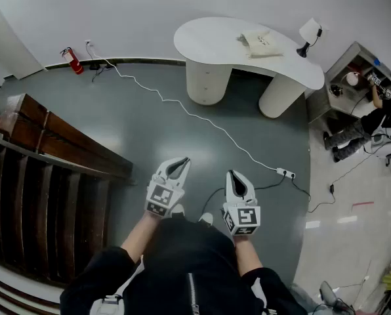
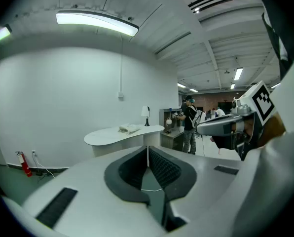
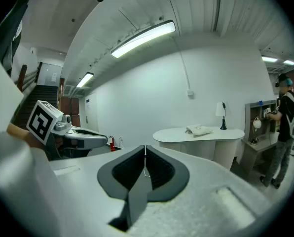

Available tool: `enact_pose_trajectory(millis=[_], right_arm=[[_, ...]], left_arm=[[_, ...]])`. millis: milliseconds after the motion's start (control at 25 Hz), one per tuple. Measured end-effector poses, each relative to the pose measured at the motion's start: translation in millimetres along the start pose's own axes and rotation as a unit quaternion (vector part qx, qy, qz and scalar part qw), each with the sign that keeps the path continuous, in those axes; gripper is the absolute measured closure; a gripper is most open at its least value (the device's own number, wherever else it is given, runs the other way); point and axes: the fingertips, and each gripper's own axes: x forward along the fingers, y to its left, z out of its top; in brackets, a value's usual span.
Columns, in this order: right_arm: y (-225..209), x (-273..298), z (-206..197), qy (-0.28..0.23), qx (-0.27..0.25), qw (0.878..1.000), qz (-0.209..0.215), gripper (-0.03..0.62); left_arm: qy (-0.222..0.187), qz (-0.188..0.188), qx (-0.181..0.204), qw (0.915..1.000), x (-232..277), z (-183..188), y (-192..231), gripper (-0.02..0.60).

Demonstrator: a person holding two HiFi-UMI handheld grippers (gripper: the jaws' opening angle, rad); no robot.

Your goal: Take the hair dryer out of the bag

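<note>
Left tongs (image 1: 181,163) and right tongs (image 1: 233,174) are both closed, gripping nothing. The bag (image 1: 261,42) lies flat on the counter (image 1: 205,35), well ahead and rightward, likely nearer the right tongs. The dryer is unseen, presumably inside.

Cool, even indoor light, bright throughout. In the left gripper view a ceiling strip light (image 2: 97,22) at upper left burns out to white. A second strip light (image 3: 143,37) does the same near top centre of the right gripper view. These 2 views bend hard at the edges, with black corners and a soft near foreground at the bottom. In the head view the grey floor (image 1: 182,151) shows a pale sheen at centre, and the stairs (image 1: 44,202) at lower left sit dark.
</note>
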Motion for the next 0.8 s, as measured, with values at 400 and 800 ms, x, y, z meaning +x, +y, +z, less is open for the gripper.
enact_pose_trajectory(millis=[400, 800], right_arm=[[-24, -38, -15, 0.012, -0.005, 1.0, -0.016, 0.587], [-55, -66, -26, 0.011, 0.015, 1.0, -0.016, 0.586]], left_arm=[[0.005, -0.004, -0.02, 0.9998, 2, -9, -45, 0.561], [0.001, 0.004, -0.022, 0.9997, 17, -1, -84, 0.561]])
